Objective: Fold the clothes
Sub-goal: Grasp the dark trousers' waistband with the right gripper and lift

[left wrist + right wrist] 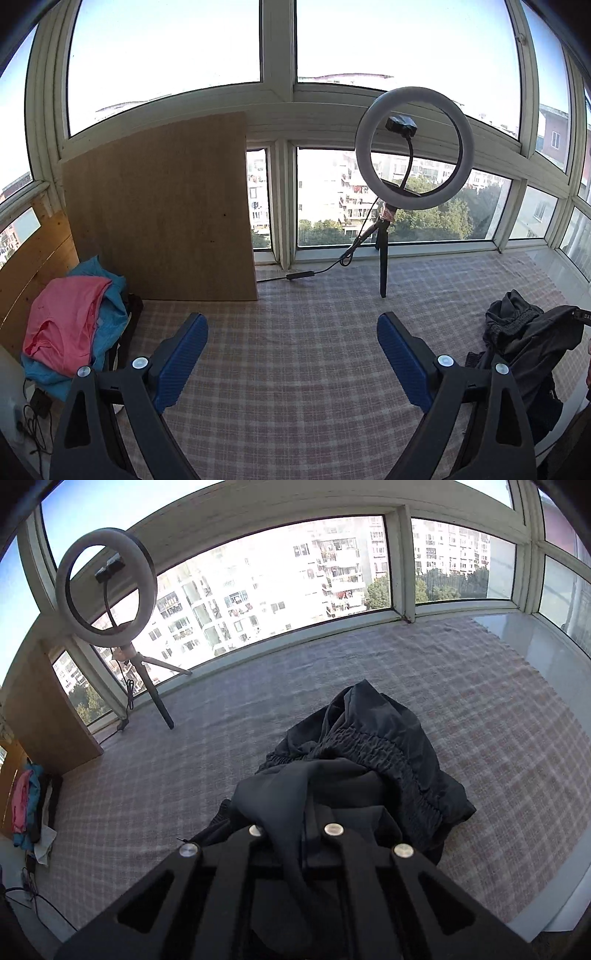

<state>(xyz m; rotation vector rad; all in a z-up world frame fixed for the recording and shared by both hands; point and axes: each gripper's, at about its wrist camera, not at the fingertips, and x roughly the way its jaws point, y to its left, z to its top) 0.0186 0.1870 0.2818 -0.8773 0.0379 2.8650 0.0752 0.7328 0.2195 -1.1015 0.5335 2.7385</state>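
A crumpled black garment with an elastic waistband (373, 753) lies on the checked cloth (221, 760). My right gripper (295, 812) is shut on a fold of it; the fabric drapes over and hides the fingers. The same garment shows at the right of the left wrist view (528, 343). My left gripper (291, 325) is open and empty above the checked cloth (295, 369), its blue pads (184, 354) wide apart, well left of the garment.
A ring light on a tripod (413, 147) stands at the back by the windows, its cable (317, 271) on the cloth. A wooden board (162, 214) leans at back left. Pink and blue clothes (70, 328) are piled at the left. Cables (29, 424) lie below them.
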